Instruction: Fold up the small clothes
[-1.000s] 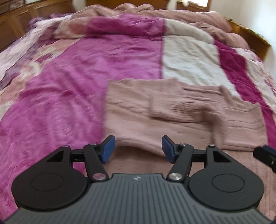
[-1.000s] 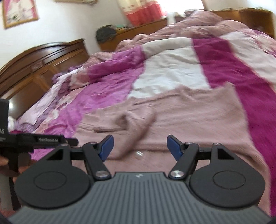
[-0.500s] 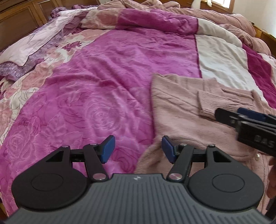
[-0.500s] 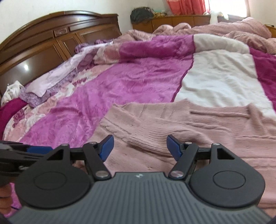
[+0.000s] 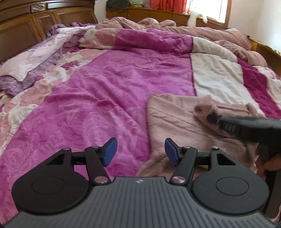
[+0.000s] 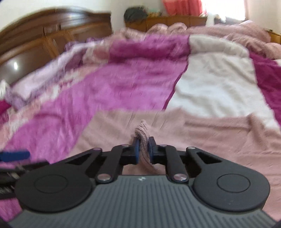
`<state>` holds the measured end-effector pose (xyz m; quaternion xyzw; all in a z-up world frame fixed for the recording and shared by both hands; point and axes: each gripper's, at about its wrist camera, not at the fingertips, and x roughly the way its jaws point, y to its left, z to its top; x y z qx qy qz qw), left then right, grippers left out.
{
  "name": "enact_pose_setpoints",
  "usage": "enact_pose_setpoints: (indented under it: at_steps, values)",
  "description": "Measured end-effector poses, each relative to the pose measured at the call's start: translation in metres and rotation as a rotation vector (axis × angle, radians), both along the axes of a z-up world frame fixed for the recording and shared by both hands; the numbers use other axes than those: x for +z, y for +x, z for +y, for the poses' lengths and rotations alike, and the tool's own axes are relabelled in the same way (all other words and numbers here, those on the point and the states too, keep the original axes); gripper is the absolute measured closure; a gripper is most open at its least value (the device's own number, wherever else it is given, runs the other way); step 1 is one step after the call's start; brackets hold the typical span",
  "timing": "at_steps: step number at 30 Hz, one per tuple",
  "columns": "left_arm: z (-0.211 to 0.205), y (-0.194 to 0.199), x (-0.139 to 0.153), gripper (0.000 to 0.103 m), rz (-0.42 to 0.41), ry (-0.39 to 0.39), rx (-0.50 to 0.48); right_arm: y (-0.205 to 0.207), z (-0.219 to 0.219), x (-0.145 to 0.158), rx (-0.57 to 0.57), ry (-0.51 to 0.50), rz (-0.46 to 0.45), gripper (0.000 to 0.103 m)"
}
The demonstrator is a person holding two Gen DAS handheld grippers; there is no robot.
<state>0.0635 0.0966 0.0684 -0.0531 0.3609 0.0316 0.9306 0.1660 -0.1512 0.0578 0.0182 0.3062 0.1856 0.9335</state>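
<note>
A dusty pink knitted sweater (image 5: 177, 121) lies spread on the bed, its near left corner just beyond my left gripper (image 5: 139, 151). That gripper is open with nothing between its blue pads and hovers over the sweater's left edge. My right gripper (image 6: 143, 149) is shut on the ribbed cuff of the sweater's sleeve (image 6: 142, 130), which bunches up between the pads. In the left wrist view the right gripper (image 5: 213, 118) comes in from the right, holding the lifted cuff (image 5: 204, 109) above the sweater's body. The rest of the sweater (image 6: 219, 140) lies flat.
The bed is covered by a magenta, white and pink quilt (image 5: 112, 91). A crumpled pink blanket (image 5: 175, 26) lies at the far side. A dark wooden headboard (image 5: 22, 29) stands at the left, a wooden dresser (image 5: 158, 14) behind.
My right gripper has gone from open to shut on the sleeve cuff and lifted it slightly. The left gripper drifted left along the sweater's edge and stayed open.
</note>
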Motion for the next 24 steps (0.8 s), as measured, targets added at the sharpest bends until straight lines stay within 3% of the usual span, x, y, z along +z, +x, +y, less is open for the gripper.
enact_pose_setpoints:
  at_steps: [7, 14, 18, 24]
  values:
    - [-0.019, 0.020, 0.007, 0.035, 0.008, -0.035, -0.069, -0.023, -0.086, 0.051, -0.151, 0.167, -0.096, 0.093]
    - [-0.036, 0.046, -0.011, 0.035, 0.045, 0.006, -0.110, -0.061, -0.168, 0.050, -0.318, 0.170, -0.115, 0.093]
    - [-0.041, 0.056, -0.026, 0.035, 0.069, 0.059, -0.094, -0.080, -0.204, 0.023, -0.368, 0.150, -0.032, 0.093]
    - [-0.037, 0.064, -0.042, 0.035, 0.099, 0.051, -0.076, -0.098, -0.237, -0.016, -0.421, 0.149, 0.151, 0.087]
